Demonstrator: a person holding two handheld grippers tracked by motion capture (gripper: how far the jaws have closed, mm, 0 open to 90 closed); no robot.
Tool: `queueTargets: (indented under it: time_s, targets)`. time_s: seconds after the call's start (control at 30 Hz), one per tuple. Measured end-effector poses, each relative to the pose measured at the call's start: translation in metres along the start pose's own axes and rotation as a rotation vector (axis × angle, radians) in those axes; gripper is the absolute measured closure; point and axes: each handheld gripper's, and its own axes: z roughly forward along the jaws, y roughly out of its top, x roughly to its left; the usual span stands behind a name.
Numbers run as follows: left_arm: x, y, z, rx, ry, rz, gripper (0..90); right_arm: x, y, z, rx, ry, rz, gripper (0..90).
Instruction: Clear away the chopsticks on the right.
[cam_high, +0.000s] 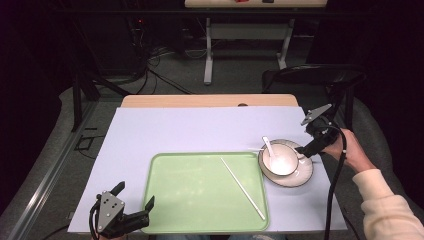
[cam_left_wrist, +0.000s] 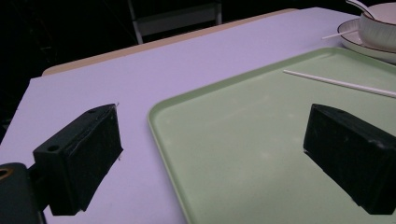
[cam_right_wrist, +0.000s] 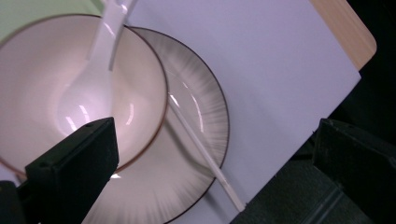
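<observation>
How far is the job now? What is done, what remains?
Done, it seems: one chopstick lies on the tray. In hand: nothing; the right claw is open beside the plate, the left claw open at the tray's corner. Left, probably: the bowl with spoon, the plate and the second chopstick across it, all off the tray.

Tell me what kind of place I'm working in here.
Probably a lab or recording room staged as a dining setup, not a real kitchen: a table under a pale sheet holding a green tray and a bowl on a plate, with cables on the dark floor behind.
</observation>
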Motion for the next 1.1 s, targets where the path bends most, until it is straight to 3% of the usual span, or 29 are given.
queueTargets:
  time_s: [0.07, 0.1, 0.2, 0.33, 0.4, 0.5, 0.67, 0.83, 1.1]
  targets:
    - [0.000, 0.000, 0.000, 0.000, 0.000, 0.000, 4.3, -0.008, 0.000, 0.009, 0.020, 0.014, -0.007, 0.0]
    - [0.000, 0.000, 0.000, -0.002, 0.002, -0.001, 4.3, -0.013, 0.000, 0.018, 0.069, 0.019, -0.008, 0.0]
    - [0.000, 0.000, 0.000, -0.005, 0.003, -0.004, 4.3, -0.018, 0.000, 0.030, 0.108, 0.038, -0.014, 0.2]
    - [0.000, 0.000, -0.001, -0.007, 0.002, -0.006, 4.3, -0.023, -0.002, 0.042, 0.159, 0.028, -0.012, 13.2]
    - [0.000, 0.000, -0.001, -0.007, 0.002, -0.006, 4.3, -0.025, -0.004, 0.046, 0.164, 0.053, -0.008, 21.1]
    - [0.000, 0.000, -0.001, -0.007, 0.002, -0.005, 4.3, -0.024, -0.007, 0.053, 0.187, 0.080, -0.014, 32.8]
    - [0.000, 0.000, 0.000, 0.001, 0.004, -0.001, 4.3, -0.016, -0.011, 0.064, 0.228, 0.106, -0.092, 43.5]
    - [0.000, 0.000, 0.000, -0.006, 0.008, -0.008, 4.4, -0.013, -0.012, 0.072, 0.243, 0.123, -0.107, 59.8]
    - [0.001, 0.000, 0.000, -0.001, 0.007, -0.006, 4.3, -0.006, -0.017, 0.078, 0.252, 0.125, -0.124, 74.3]
